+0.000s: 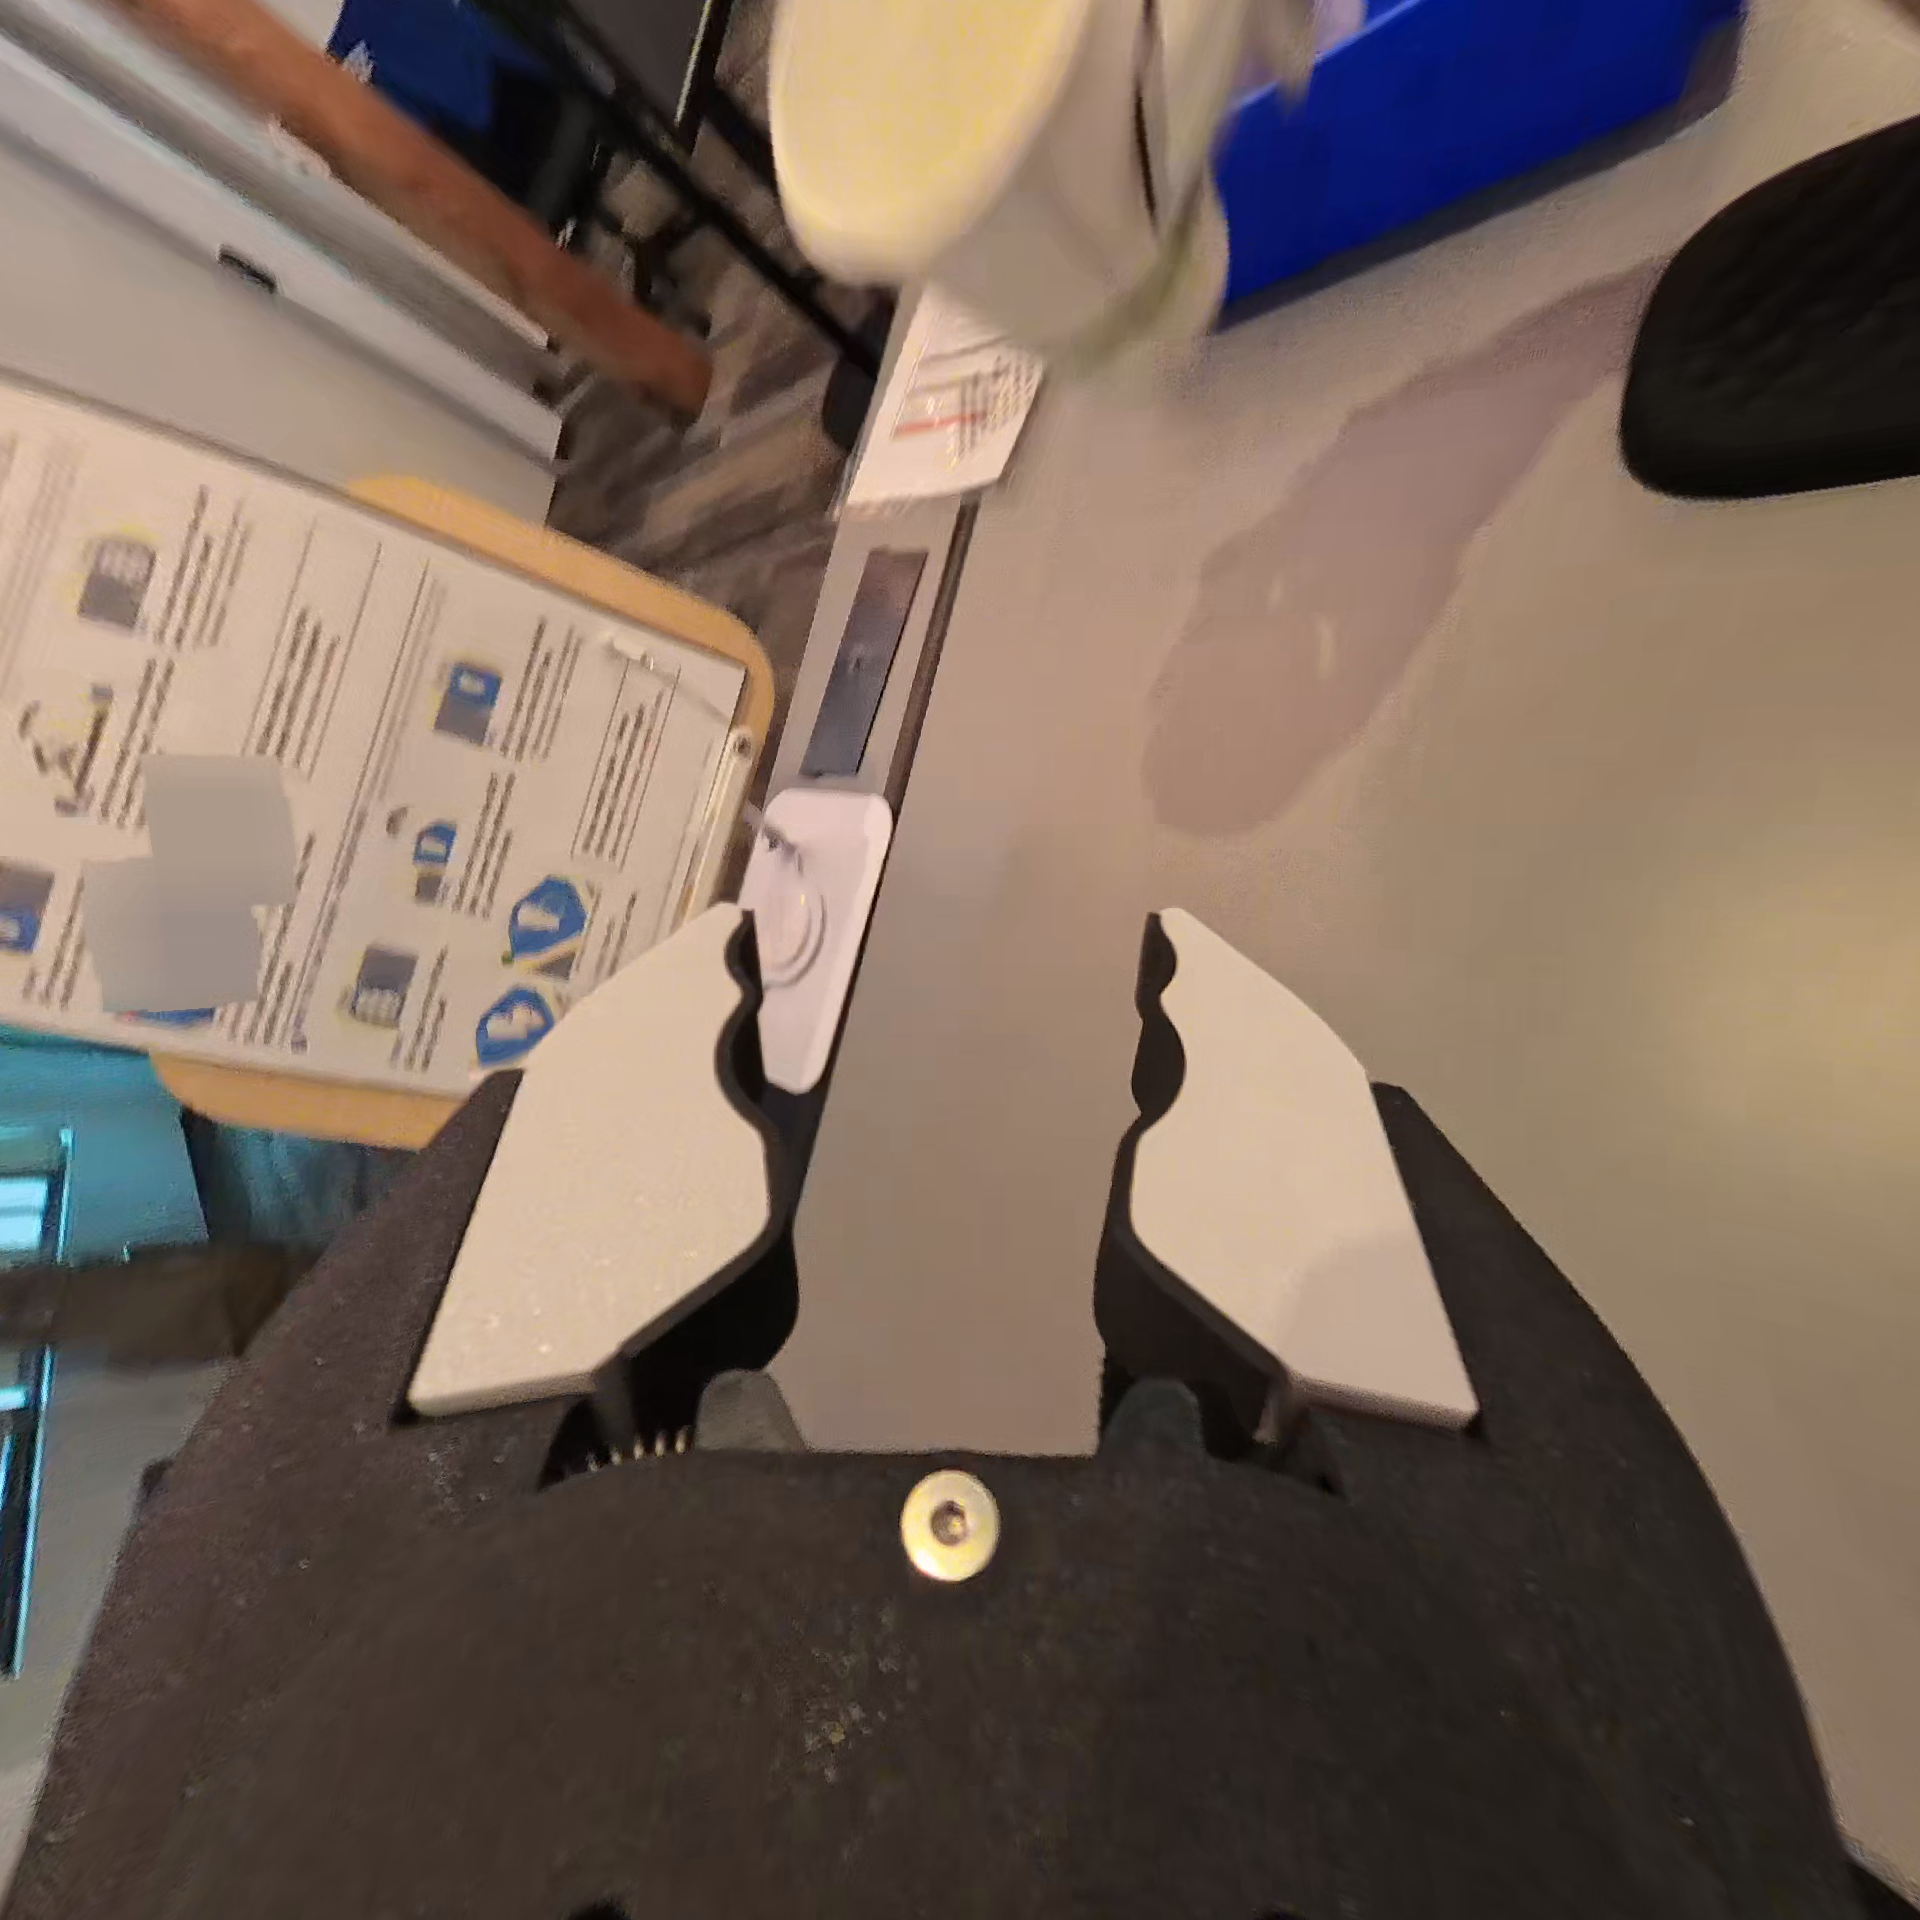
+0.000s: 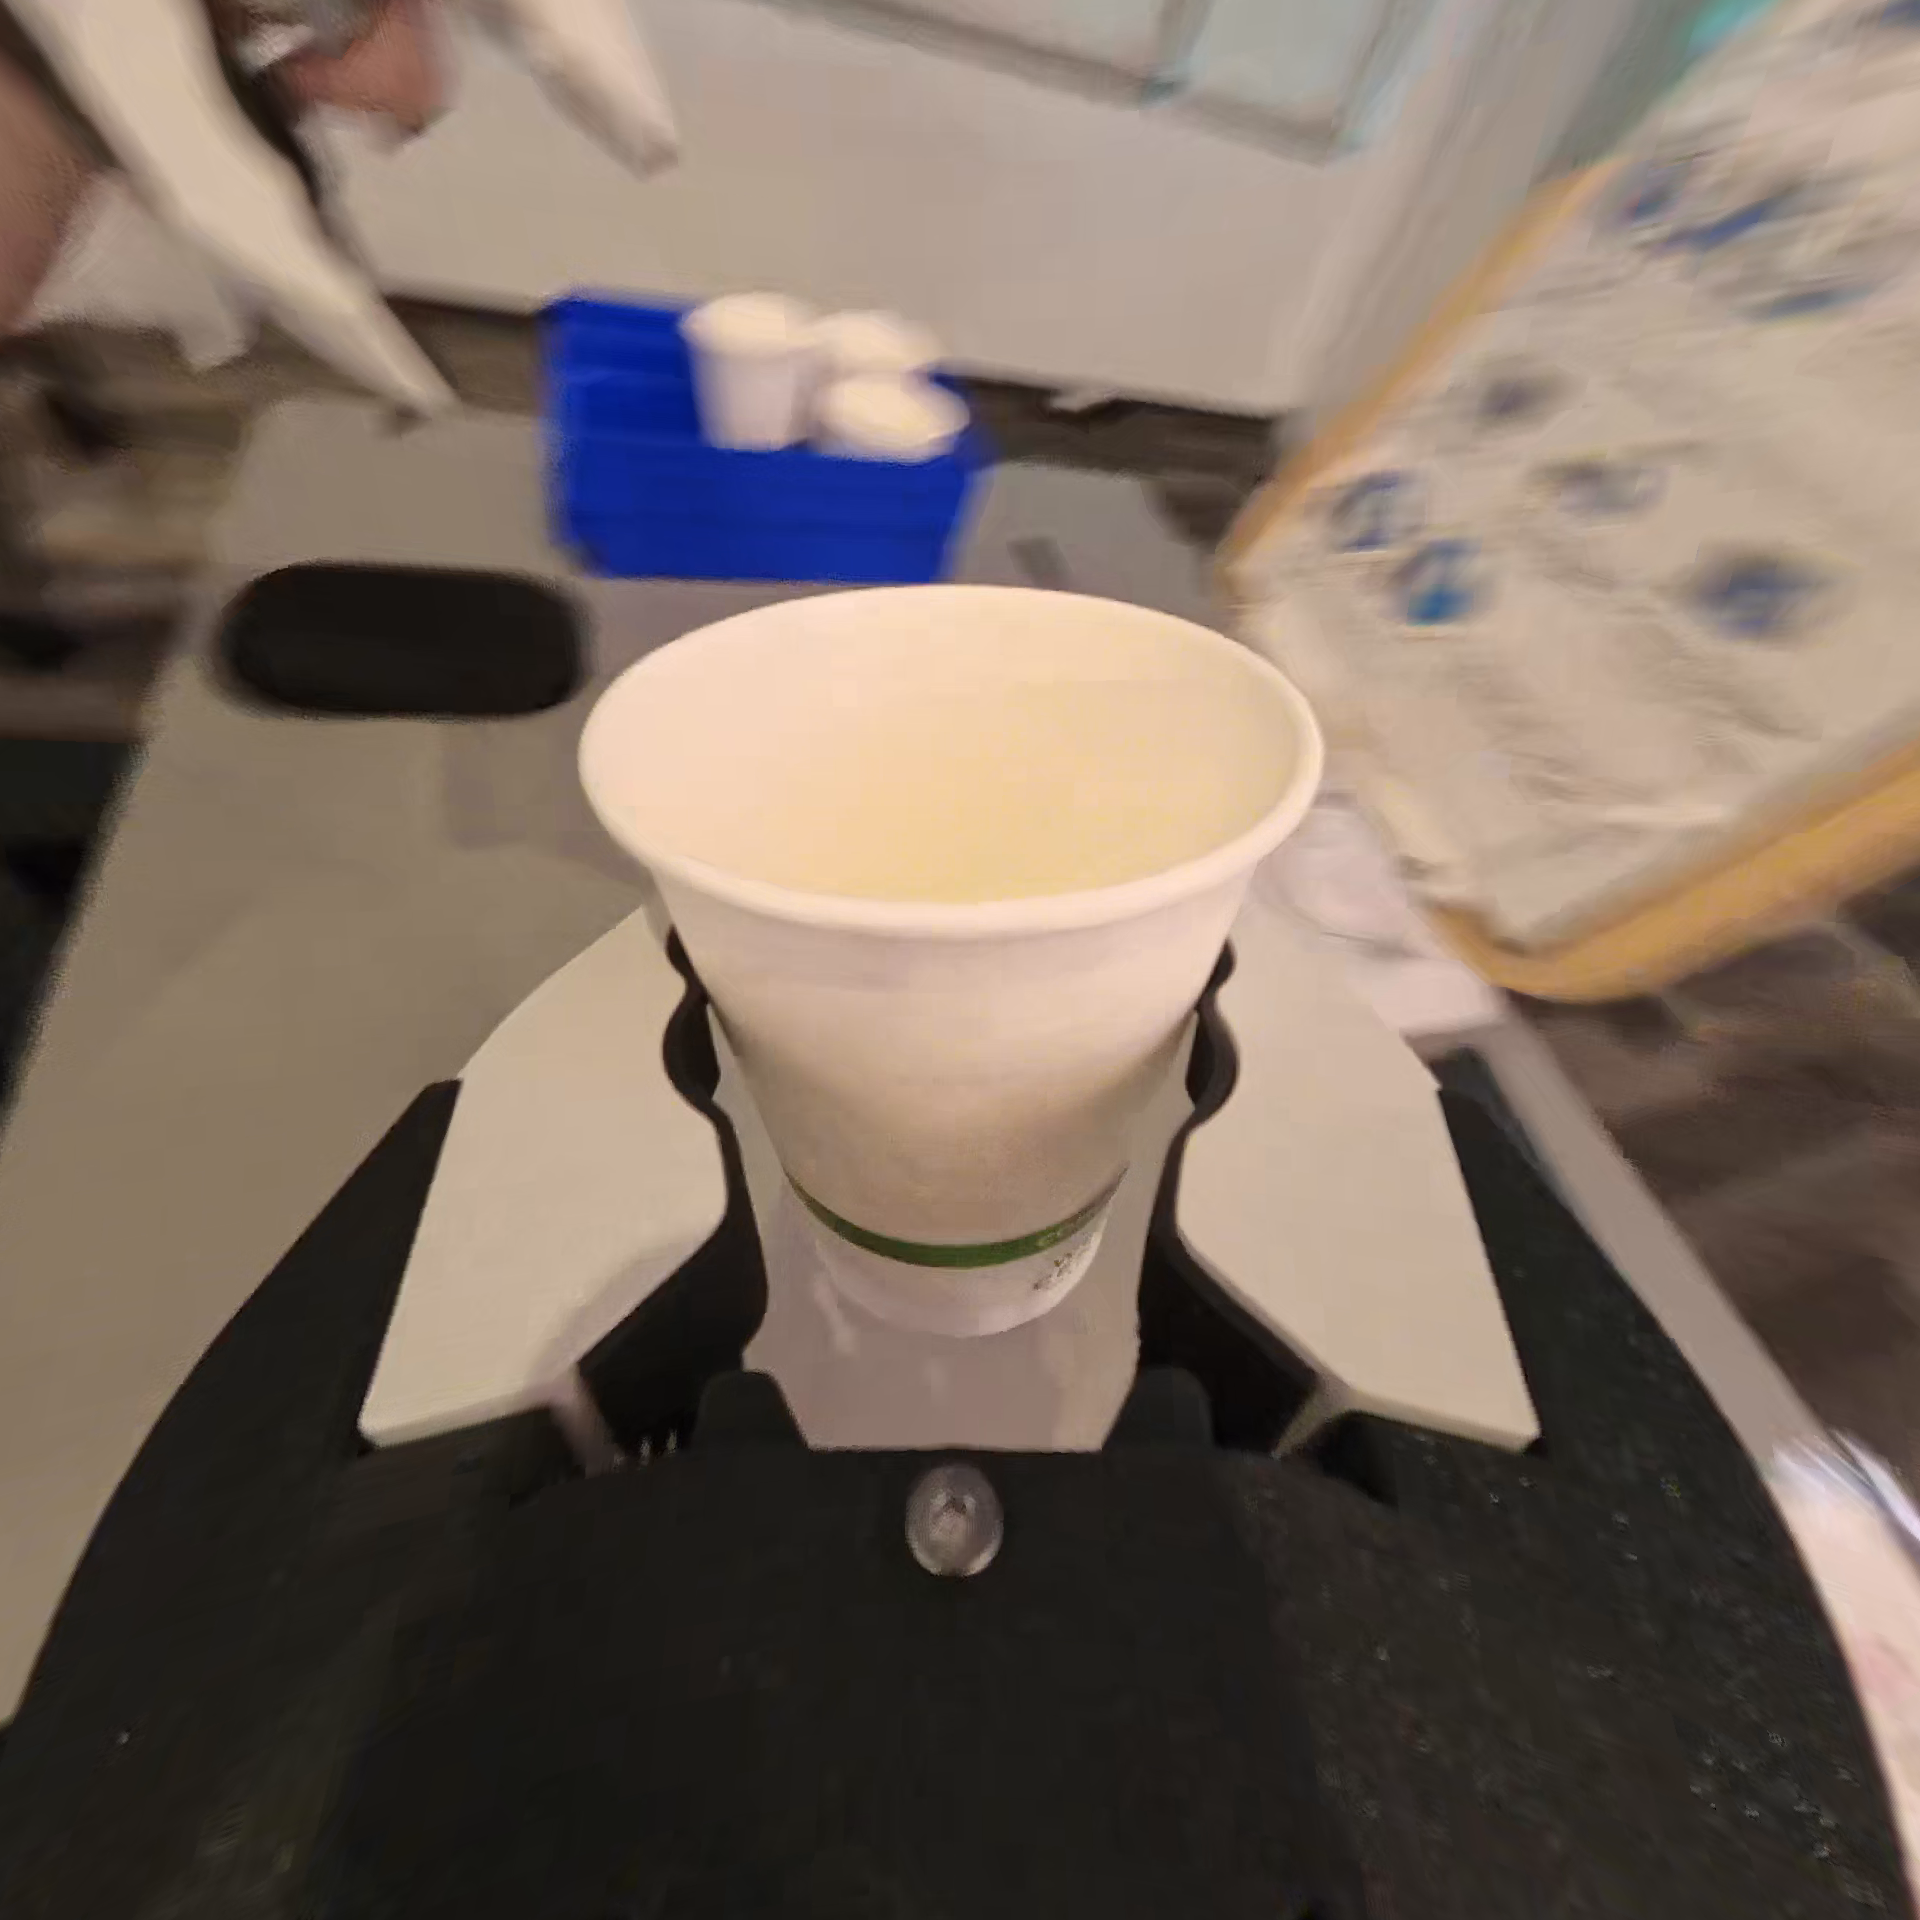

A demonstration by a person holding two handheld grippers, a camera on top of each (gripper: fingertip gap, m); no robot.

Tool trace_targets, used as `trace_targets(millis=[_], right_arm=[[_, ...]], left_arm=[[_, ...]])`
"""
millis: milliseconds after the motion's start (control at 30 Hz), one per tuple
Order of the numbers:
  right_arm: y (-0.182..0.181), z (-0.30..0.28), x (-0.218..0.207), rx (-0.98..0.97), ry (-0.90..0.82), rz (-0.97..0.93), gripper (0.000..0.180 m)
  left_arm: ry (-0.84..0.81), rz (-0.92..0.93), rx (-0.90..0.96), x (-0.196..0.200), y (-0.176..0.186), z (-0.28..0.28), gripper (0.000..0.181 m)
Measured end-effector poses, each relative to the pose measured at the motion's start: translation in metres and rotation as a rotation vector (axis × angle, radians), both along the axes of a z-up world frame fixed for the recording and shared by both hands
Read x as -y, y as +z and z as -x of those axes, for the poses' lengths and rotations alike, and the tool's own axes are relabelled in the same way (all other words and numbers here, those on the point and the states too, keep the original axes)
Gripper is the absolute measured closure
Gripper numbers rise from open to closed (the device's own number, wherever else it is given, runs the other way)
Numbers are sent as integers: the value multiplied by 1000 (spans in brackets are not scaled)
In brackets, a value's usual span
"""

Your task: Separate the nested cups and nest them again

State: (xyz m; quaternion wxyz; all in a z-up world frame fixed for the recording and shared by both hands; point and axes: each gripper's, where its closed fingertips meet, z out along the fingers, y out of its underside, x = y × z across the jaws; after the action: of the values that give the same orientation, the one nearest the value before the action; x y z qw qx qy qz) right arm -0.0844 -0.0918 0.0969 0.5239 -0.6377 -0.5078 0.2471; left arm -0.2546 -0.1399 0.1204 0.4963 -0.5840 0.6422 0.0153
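Paper cup (image 2: 951, 997), white with a green band near the base, sits pinched at mid-wall between the right gripper (image 2: 948, 1049) fingers above the grey table (image 2: 260, 935). Judged light, thin-walled, easily crushed; grip gently below the rim. Left gripper (image 1: 948, 1039) spread wide, holding nothing.

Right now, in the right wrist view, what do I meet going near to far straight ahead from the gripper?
Right gripper shut on the white paper cup → grey table → blue bin holding more white cups → pale wall behind.
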Motion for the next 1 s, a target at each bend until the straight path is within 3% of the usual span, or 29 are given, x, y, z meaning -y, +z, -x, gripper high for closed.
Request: trace_targets(millis=[133,200,300,500,700,1000], right_arm=[[54,-176,-49,-352,-651,-205,90],[48,-247,-50,-407,-854,-296,91],[8,-310,-55,-319,-1061,-237,90],[-47,-344,-63,-328,-1103,-75,90],[-72,-344,-74,-328,-1081,3,90],[-106,-345,-74,-174,-1085,136,89]], left_arm=[[8,93,22,10,-17,19,108],[7,108,22,15,-23,25,108],[13,92,28,17,-23,30,109],[3,85,56,23,-15,30,112],[8,82,33,22,-14,31,112],[-1,79,9,25,-15,28,112]])
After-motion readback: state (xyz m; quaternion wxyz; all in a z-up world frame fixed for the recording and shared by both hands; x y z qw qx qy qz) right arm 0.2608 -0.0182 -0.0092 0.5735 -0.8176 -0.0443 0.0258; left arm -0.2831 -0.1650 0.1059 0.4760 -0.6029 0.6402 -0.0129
